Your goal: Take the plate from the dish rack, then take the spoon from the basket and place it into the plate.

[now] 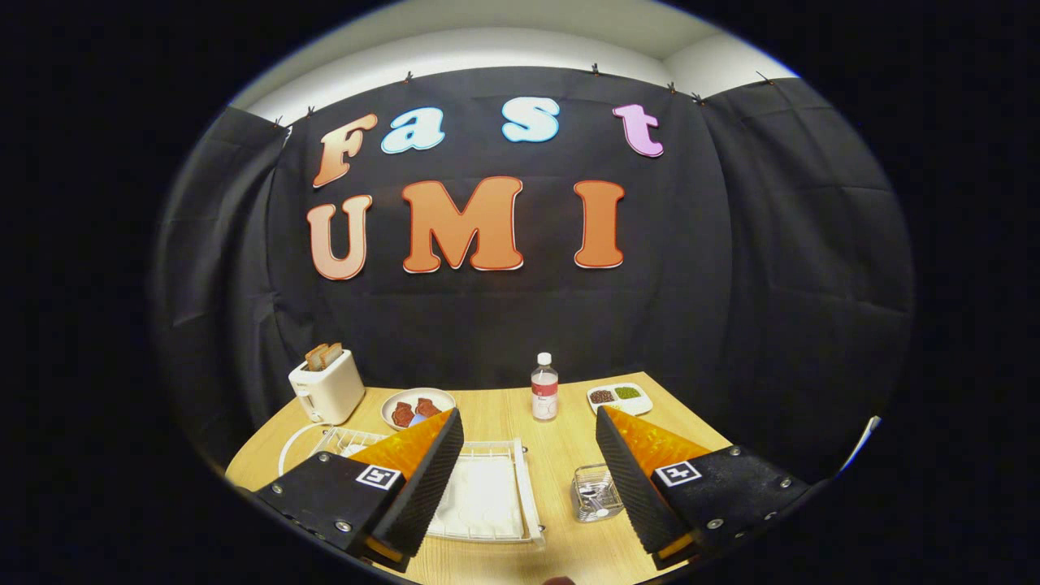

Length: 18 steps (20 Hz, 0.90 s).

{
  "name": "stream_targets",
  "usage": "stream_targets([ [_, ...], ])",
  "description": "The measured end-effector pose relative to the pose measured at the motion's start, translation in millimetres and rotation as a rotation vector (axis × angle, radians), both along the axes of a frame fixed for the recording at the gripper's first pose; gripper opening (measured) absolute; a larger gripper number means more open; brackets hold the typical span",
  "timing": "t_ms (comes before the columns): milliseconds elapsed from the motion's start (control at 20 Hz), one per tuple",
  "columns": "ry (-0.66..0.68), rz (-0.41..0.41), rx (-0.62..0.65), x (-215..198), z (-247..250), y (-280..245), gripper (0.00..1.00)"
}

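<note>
The gripper (pixel 530 431) is held with fingers spread wide, gripping nothing. A white wire dish rack (pixel 487 496) is seen between them, beside a small clear basket (pixel 595 491). Beyond stands a label-illegible plastic bottle (pixel 544 388) on a light wooden table (pixel 561 443).

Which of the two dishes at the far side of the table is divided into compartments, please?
The white rectangular dish right of the bottle; the round plate beside the toaster is undivided.

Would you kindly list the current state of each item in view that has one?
gripper: open, holding nothing
toaster: bread slices sticking up
bottle: upright, capped
dish rack: white plate lying inside
basket: cutlery inside, untouched
round plate: holds food
divided dish: filled
</note>
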<state>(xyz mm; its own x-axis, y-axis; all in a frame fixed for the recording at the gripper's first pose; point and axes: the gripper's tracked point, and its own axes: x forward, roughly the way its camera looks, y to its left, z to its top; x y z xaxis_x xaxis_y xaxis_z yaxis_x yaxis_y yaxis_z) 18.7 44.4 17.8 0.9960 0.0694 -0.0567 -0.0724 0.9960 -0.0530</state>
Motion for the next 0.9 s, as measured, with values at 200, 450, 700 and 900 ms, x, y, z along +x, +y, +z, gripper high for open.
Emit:
stream_targets([
  [200, 0.054, 0.03, 0.001, 8.4, -8.1, 30.2, 0.98],
  [450, 0.141, 0.065, -0.009, 24.9, -26.4, 77.7, 0.98],
  [700, 0.222, 0.08, -0.068, 43.7, -51.0, 112.7, 0.98],
  [900, 0.298, 0.045, -0.13, 57.6, -78.1, 119.9, 0.98],
])
